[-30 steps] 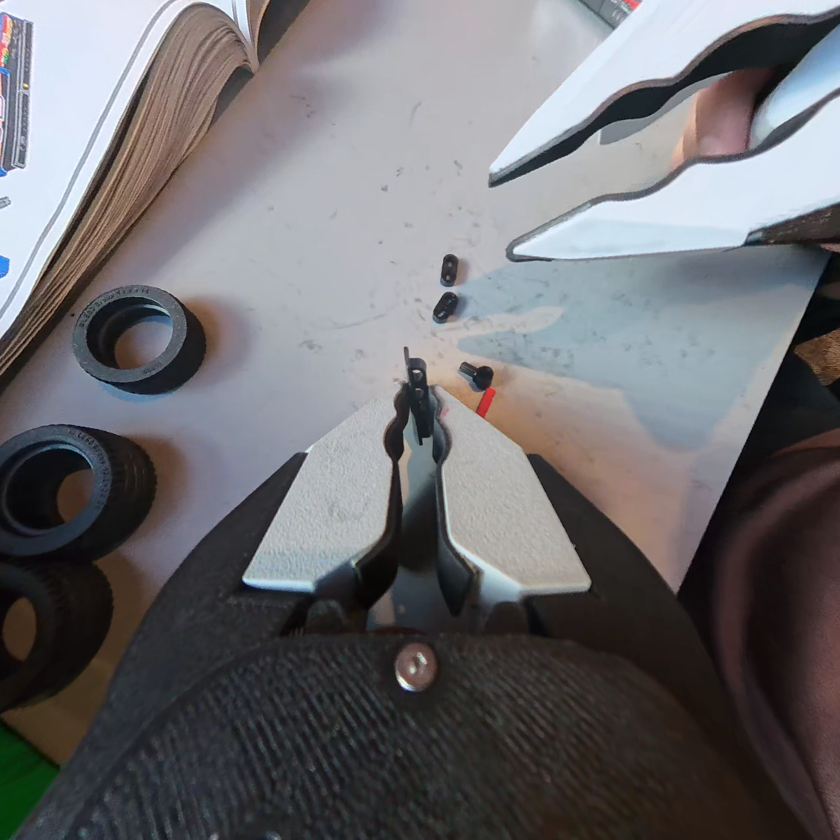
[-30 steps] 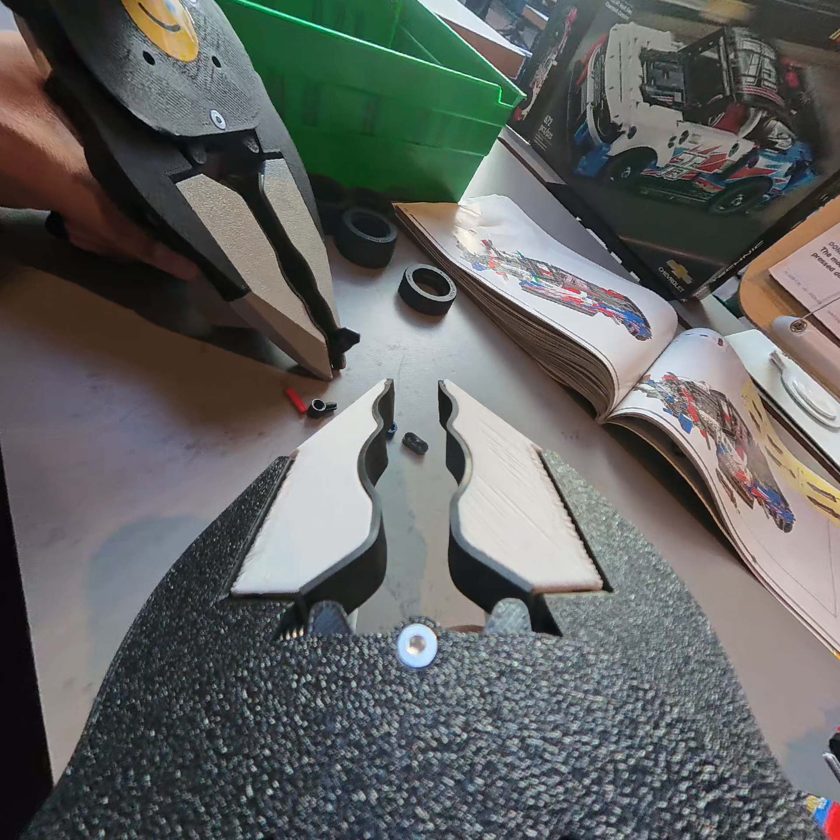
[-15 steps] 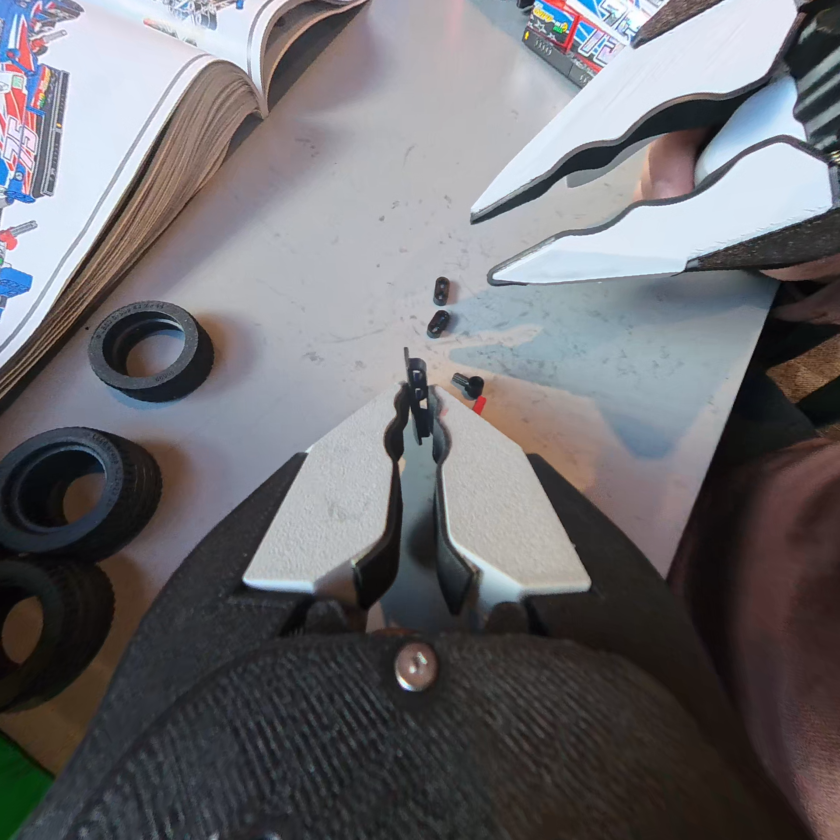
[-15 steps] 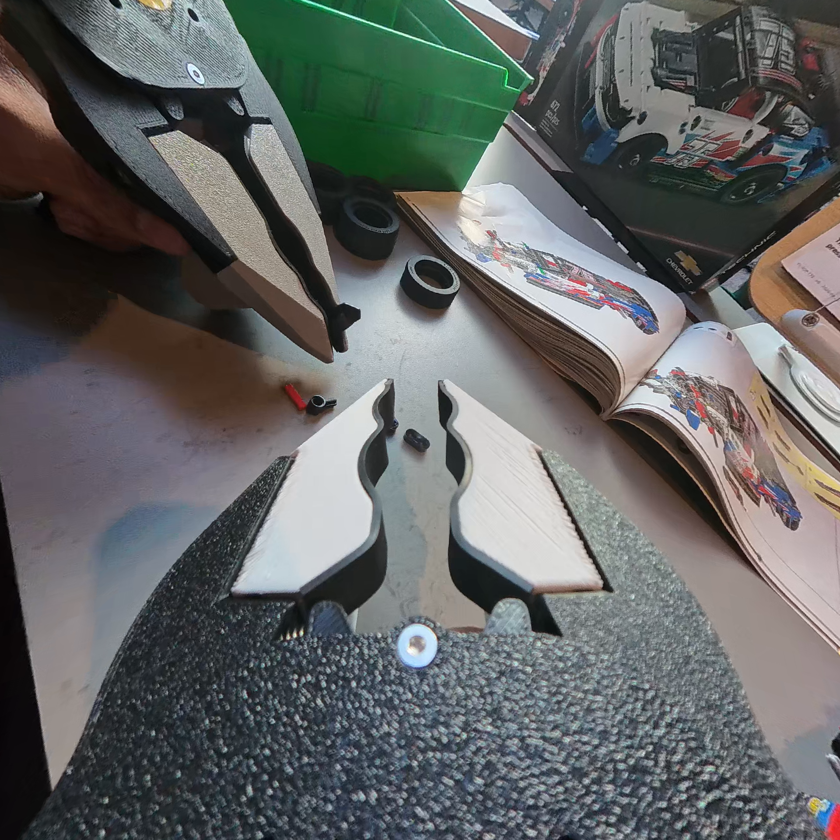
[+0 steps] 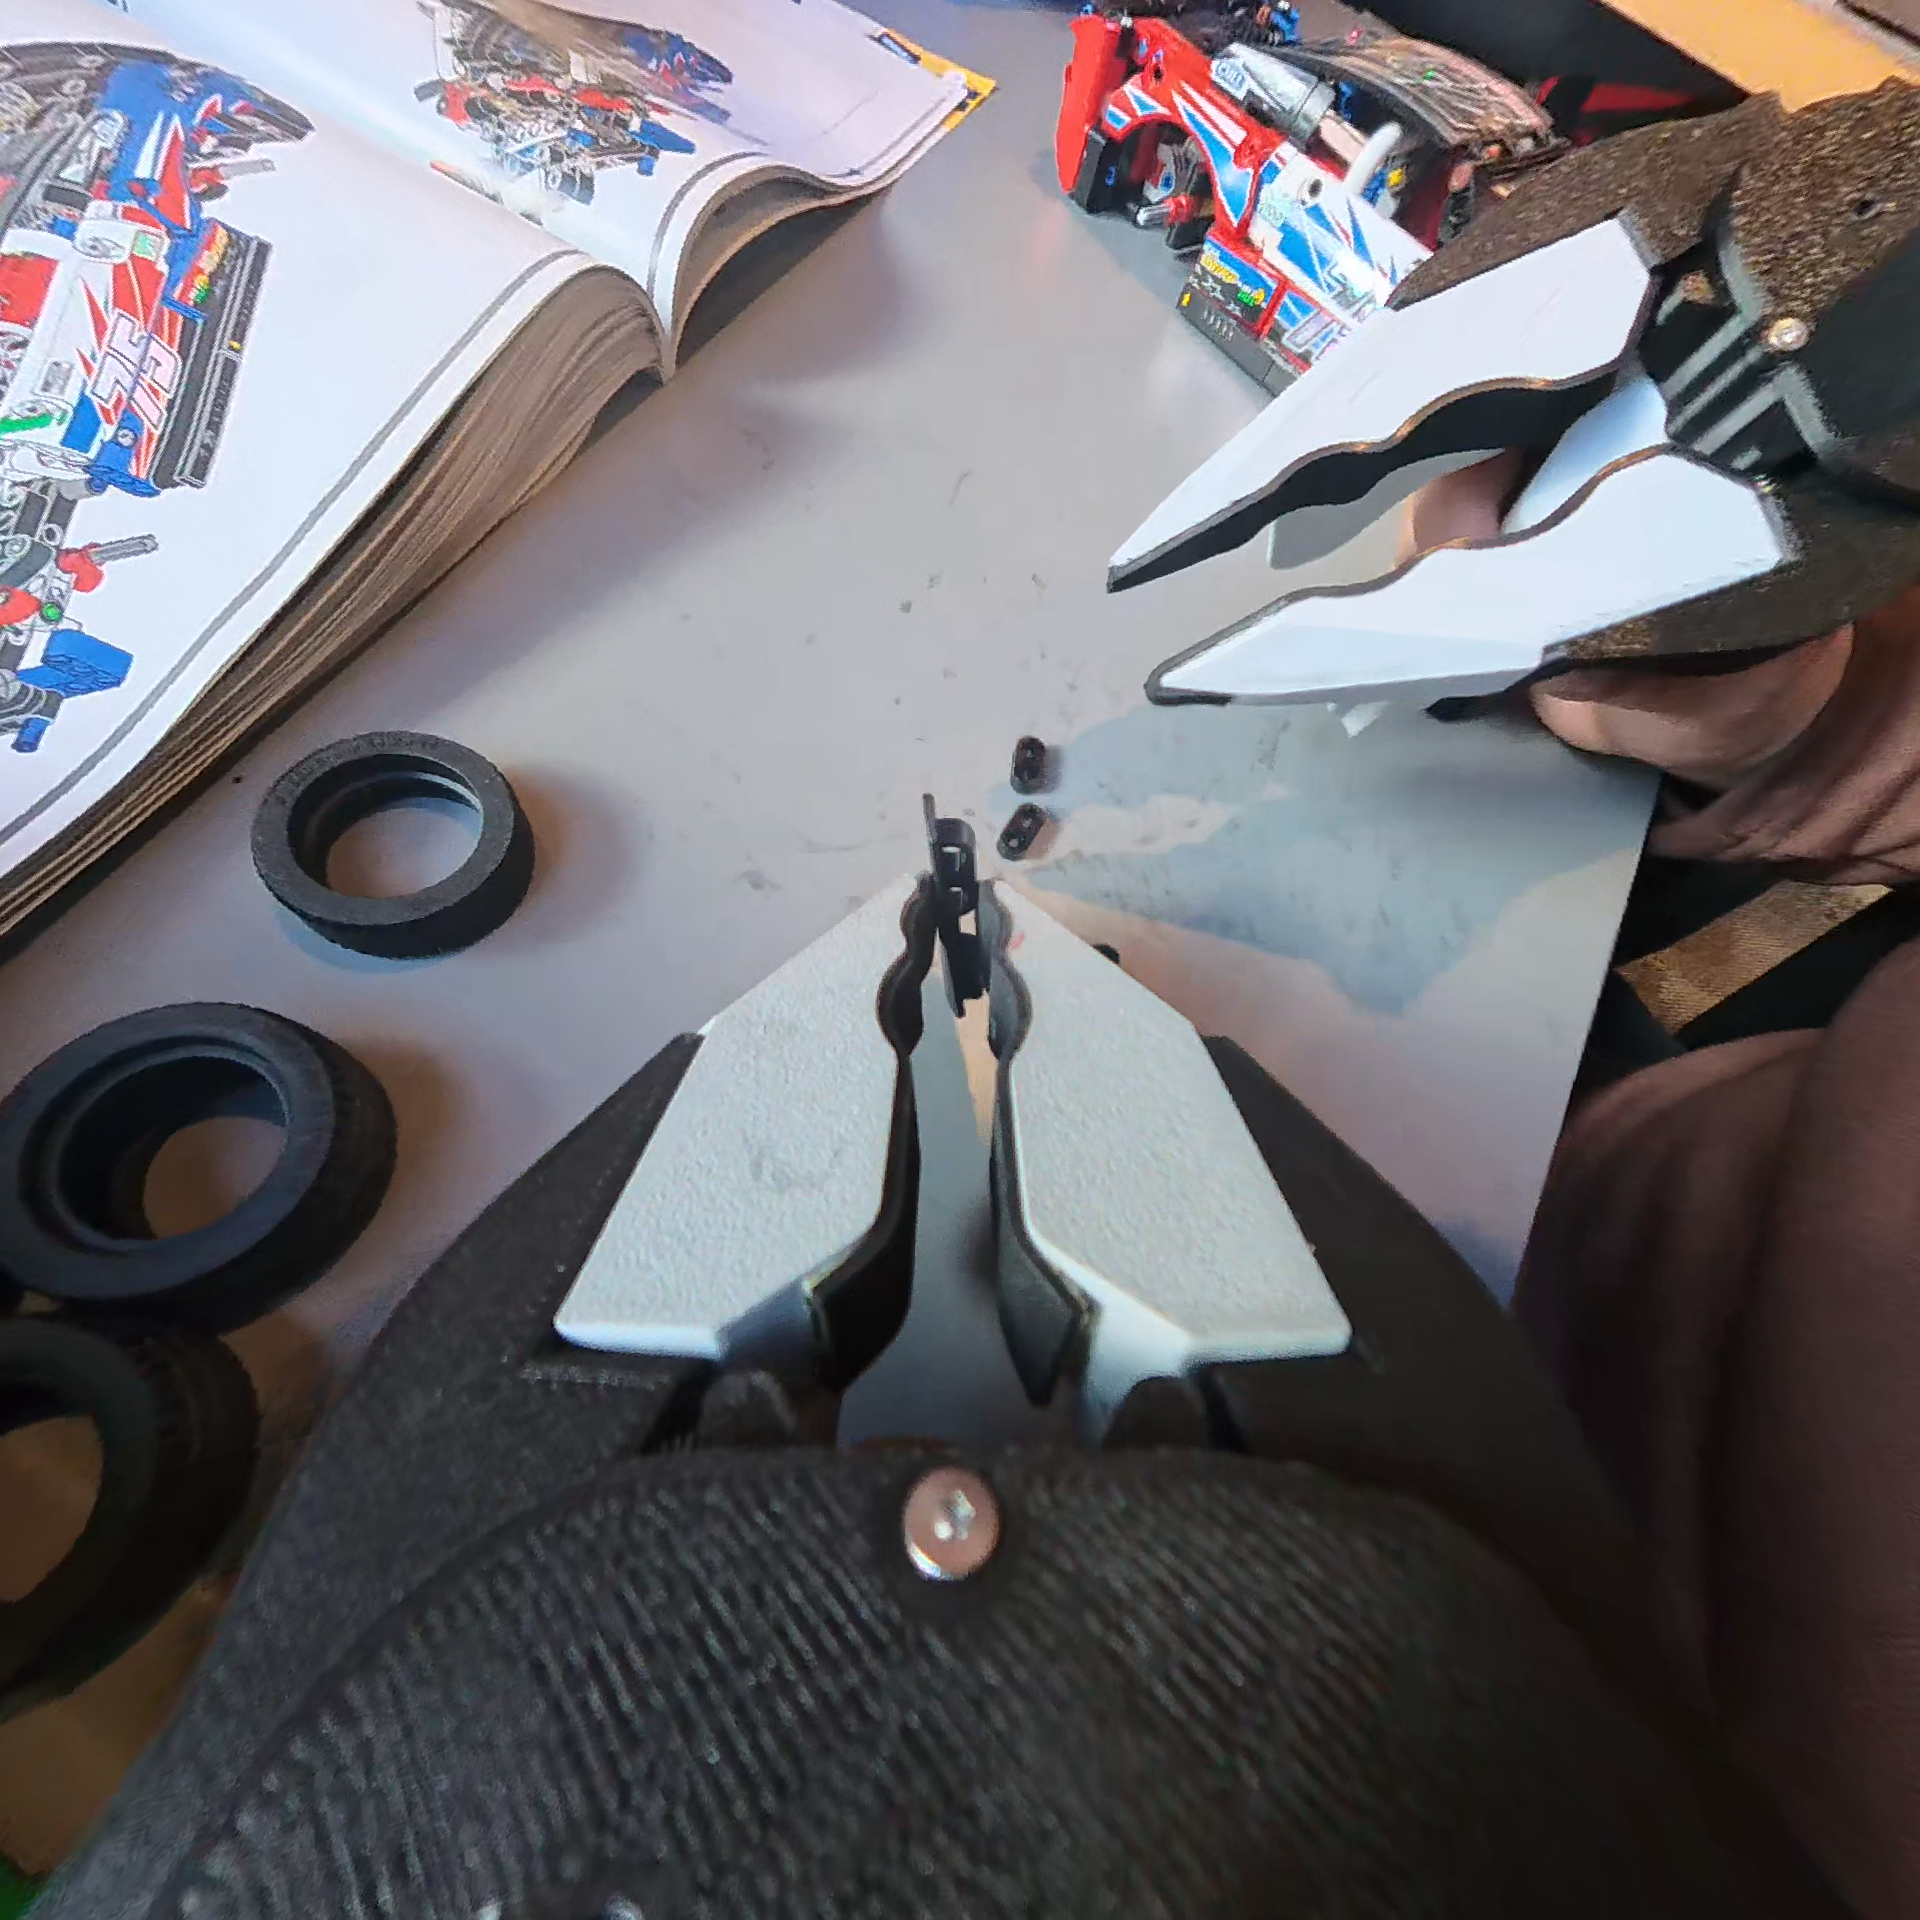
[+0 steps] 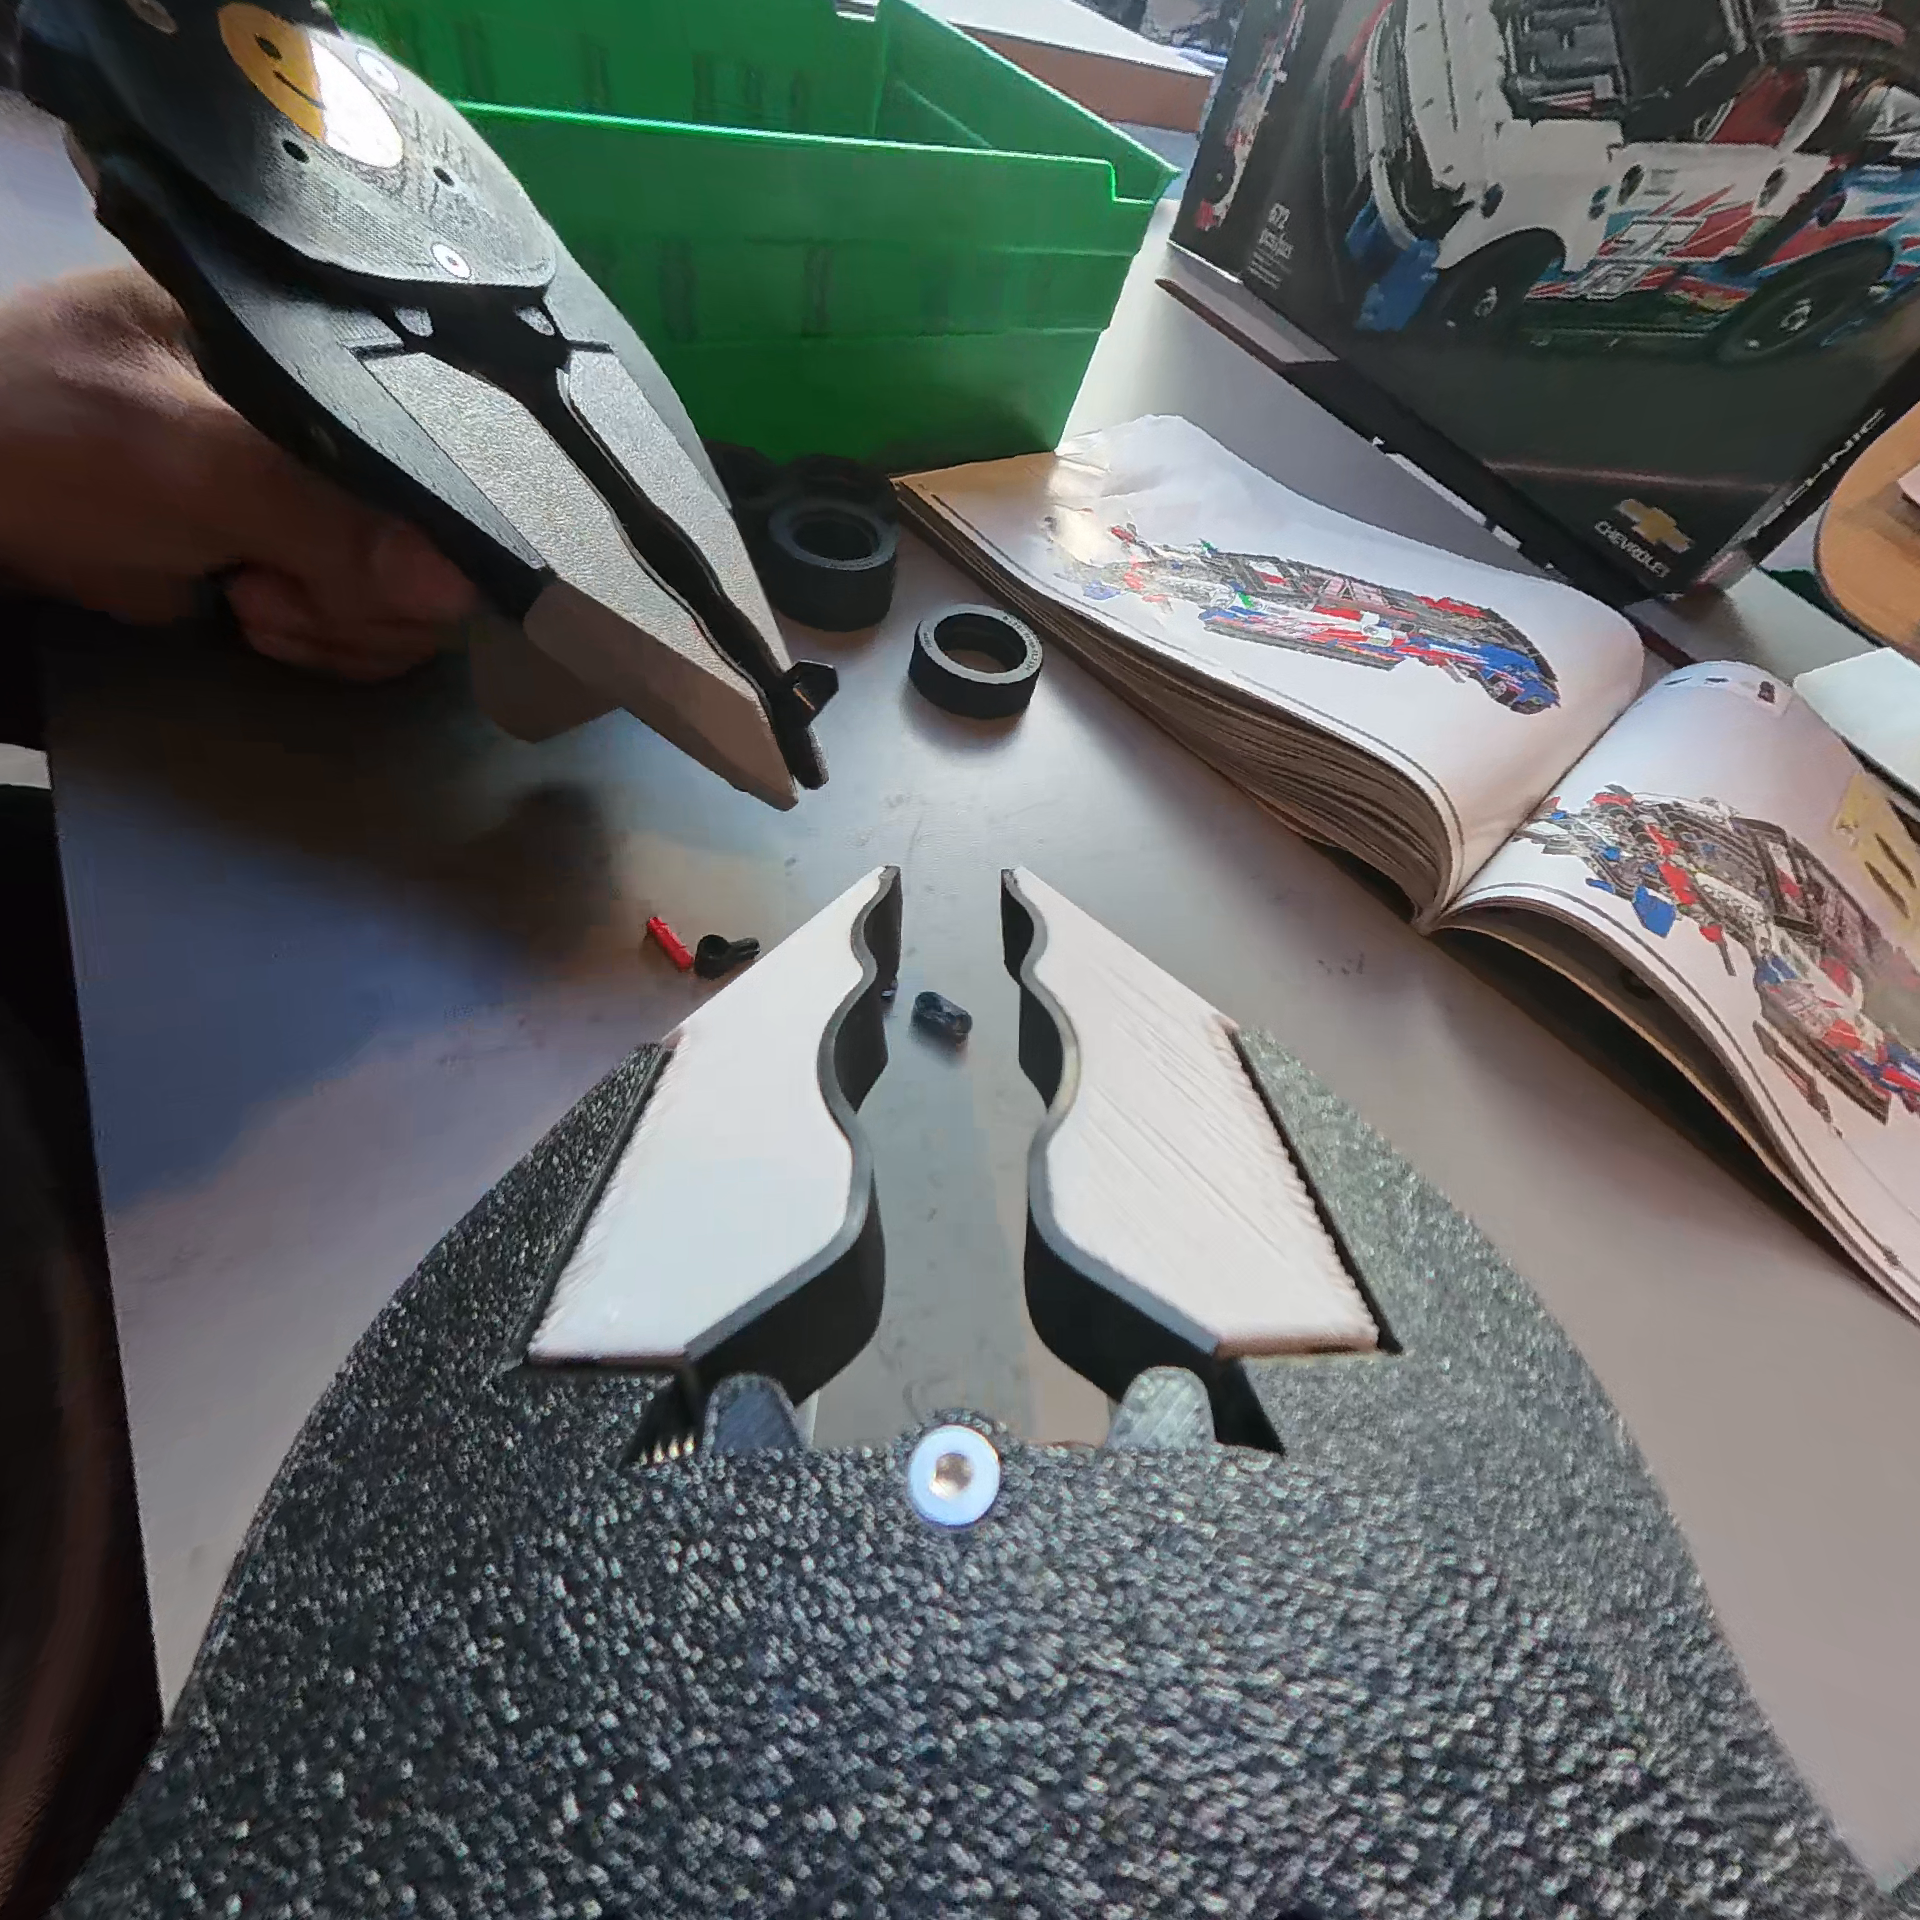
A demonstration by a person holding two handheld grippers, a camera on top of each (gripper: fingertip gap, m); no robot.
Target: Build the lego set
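Note:
My left gripper [image 5: 956, 896] is shut on a small black lego piece [image 5: 958, 904], held upright above the table; the piece also shows at its tips in the right wrist view [image 6: 806, 690]. My right gripper [image 6: 948, 881] is open and empty, hovering over the table. A small black connector [image 6: 940, 1013] lies on the table between its fingers. In the left wrist view two black connectors [image 5: 1032, 762] [image 5: 1027, 831] lie just ahead of my left tips, with the right gripper [image 5: 1132, 636] beyond them. A red pin [image 6: 668, 940] and a black pin [image 6: 724, 951] lie to the left.
Several black tyres [image 5: 393, 842] [image 5: 187, 1143] [image 6: 974, 660] lie at the left. An open instruction book [image 5: 312, 312] [image 6: 1351, 675] lies behind them. A green bin [image 6: 831, 260], the set's box [image 6: 1610, 260] and a partly built red car [image 5: 1247, 208] stand at the back. The grippers' ends are close to 6 centimeters from one another. The left gripper is farther from the partly built red car [image 5: 1247, 208], some 30 centimeters, than the right, some 25 centimeters.
My left gripper has lifted up from the table with the black piece still in it. The right gripper has drawn back and up, still open.

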